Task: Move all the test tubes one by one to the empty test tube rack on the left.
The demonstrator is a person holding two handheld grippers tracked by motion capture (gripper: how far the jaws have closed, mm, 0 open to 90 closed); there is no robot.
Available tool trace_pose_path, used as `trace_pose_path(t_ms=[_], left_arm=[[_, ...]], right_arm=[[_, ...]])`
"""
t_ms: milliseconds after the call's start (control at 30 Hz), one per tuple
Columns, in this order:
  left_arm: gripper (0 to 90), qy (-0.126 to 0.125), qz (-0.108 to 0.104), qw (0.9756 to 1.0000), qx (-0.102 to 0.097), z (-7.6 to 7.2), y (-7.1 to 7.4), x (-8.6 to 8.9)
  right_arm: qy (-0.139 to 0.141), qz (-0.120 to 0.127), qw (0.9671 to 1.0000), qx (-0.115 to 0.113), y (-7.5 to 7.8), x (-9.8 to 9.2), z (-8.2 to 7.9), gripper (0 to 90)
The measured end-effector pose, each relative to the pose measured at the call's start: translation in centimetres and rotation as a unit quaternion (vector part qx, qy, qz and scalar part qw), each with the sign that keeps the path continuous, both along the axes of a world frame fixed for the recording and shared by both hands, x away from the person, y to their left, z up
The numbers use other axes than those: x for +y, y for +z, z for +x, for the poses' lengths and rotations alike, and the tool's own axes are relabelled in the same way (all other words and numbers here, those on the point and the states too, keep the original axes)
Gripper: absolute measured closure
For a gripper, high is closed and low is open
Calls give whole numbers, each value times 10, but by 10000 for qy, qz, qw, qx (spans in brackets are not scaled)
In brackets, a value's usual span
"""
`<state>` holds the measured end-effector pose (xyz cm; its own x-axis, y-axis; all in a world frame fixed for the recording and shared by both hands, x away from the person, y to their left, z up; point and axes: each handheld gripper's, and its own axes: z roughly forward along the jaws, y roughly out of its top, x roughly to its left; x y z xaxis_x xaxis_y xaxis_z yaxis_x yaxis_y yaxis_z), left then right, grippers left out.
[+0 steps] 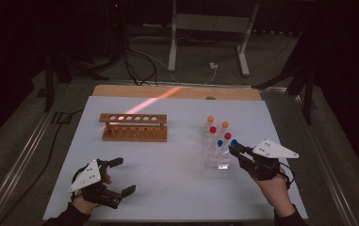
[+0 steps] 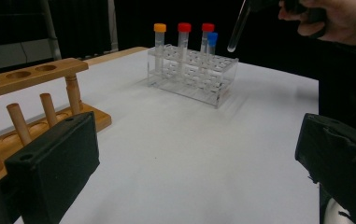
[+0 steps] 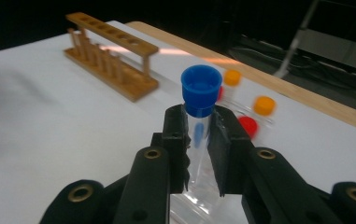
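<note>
Clamping a blue-capped tube (image 3: 197, 112) just below its cap, the right gripper (image 3: 198, 135) holds it above the clear rack (image 1: 213, 155) near the table's (image 1: 177, 188) right edge. Left gripper (image 1: 119, 175), jaws apart, rests at the near-left corner, below the wooden rack (image 1: 134, 127).

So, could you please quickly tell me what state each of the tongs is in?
Left tongs: open, holding nothing.
Right tongs: closed on the blue-capped tube.
</note>
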<state>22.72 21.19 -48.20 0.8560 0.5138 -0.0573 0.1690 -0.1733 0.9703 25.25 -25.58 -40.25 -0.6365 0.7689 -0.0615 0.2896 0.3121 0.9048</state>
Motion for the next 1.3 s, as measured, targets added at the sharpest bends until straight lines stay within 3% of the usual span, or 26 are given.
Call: trace_pose_path(t_ms=[167,467,633,933,1100,1300], left_arm=[[7,10,15,10000,21,0,1,-1],[7,-74,148,9998,77,-2,7,-6],[7,-134,27,9997,225,0,15,-13],[7,-498,-61,9981,353,10,36,-30],[7,-736,25,9961,480,18,43,-46],[28,-914,125,9945,495,27,49,-67]], right_arm=[[323,94,9994,81,0,16,-1,771],[792,46,9964,314,-12,44,1,771],[968,-62,9945,399,-19,57,0,771],[1261,-165,9905,522,-28,76,1,771],[1398,-190,9885,550,-30,84,0,771],[1563,-202,9856,615,-32,92,-2,771]])
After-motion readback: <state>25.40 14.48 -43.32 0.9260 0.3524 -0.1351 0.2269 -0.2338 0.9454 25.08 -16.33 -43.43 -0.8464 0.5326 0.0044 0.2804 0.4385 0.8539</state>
